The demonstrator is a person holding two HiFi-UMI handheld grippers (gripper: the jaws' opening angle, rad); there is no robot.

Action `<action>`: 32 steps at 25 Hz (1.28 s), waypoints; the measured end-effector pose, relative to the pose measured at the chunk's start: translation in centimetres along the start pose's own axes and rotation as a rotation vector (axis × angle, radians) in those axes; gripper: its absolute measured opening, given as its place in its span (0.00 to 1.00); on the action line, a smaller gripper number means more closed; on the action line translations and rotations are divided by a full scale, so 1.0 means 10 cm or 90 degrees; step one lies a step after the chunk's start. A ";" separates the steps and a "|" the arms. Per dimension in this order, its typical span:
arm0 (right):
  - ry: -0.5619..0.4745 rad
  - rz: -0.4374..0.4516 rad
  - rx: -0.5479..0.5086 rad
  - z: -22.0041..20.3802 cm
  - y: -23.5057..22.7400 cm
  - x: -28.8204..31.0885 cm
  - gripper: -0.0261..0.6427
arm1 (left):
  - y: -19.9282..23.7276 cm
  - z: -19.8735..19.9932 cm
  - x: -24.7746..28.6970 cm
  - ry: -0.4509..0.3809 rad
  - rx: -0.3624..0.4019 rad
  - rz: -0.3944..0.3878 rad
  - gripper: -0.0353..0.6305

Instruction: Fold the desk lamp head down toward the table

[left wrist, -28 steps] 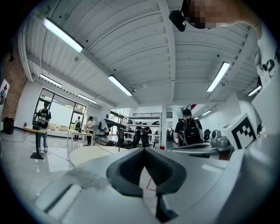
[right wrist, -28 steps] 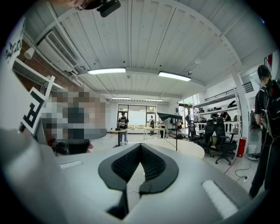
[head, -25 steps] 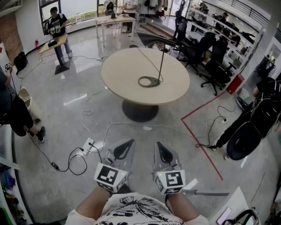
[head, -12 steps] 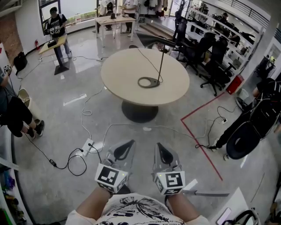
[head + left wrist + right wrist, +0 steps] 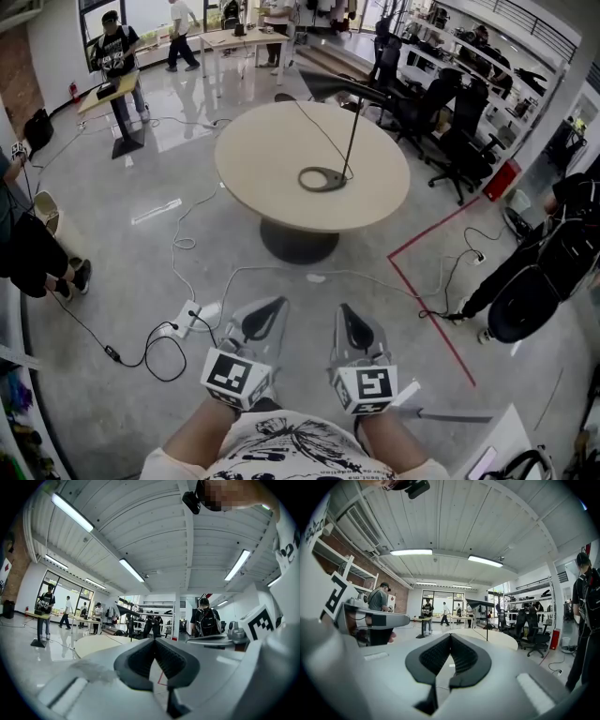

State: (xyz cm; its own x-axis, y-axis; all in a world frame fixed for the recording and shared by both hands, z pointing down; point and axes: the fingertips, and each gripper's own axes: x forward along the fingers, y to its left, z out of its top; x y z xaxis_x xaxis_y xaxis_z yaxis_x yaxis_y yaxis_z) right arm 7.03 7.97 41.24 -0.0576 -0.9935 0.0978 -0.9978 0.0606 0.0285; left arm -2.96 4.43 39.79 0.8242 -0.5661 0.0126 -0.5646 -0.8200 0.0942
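A black desk lamp stands on the round beige table (image 5: 262,155) far ahead of me. Its ring base (image 5: 322,178) lies near the table's middle, a thin stem (image 5: 352,136) rises from it, and the long flat head (image 5: 339,87) juts out level at the top. Its cord crosses the tabletop. Both grippers hang low in front of my body, well short of the table. My left gripper (image 5: 277,305) is shut and empty, and so is my right gripper (image 5: 343,311). The lamp head (image 5: 480,604) shows small beyond the right gripper, and the table (image 5: 93,644) beyond the left.
Cables and a white power strip (image 5: 187,314) trail over the glossy floor between me and the table. Red tape (image 5: 427,309) marks the floor at the right. Black office chairs (image 5: 450,112) stand behind the table. People stand at the left (image 5: 37,248) and right (image 5: 534,272).
The view has shifted slightly and the table sits a little nearer. People in the background have walked. Both grippers stay shut in about the same place.
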 end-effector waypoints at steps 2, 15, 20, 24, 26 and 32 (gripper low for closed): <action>0.000 -0.007 0.003 0.02 0.01 0.12 0.05 | 0.13 0.04 0.02 -0.008 -0.003 -0.002 0.06; 0.025 -0.031 0.010 -0.06 0.00 0.80 0.05 | 0.89 -0.04 0.24 -0.015 -0.044 0.023 0.06; 0.021 -0.009 0.006 -0.08 -0.13 1.20 0.05 | 1.15 -0.11 0.53 -0.011 -0.047 0.041 0.06; 0.021 0.005 0.016 -0.10 -0.44 1.68 0.05 | 1.37 -0.12 0.96 -0.009 -0.038 0.055 0.06; 0.018 0.013 0.016 -0.07 -0.60 1.94 0.05 | 1.50 -0.08 1.21 -0.011 -0.031 0.062 0.06; 0.010 0.047 0.010 0.13 -1.12 2.67 0.05 | 1.84 0.13 2.04 -0.022 -0.025 0.092 0.06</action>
State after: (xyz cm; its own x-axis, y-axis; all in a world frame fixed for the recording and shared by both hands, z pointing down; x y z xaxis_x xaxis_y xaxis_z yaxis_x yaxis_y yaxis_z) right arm 16.65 -19.41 42.26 -0.1307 -0.9848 0.1145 -0.9912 0.1321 0.0046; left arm 3.41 -22.34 40.50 0.7323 -0.6810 -0.0058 -0.6744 -0.7263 0.1329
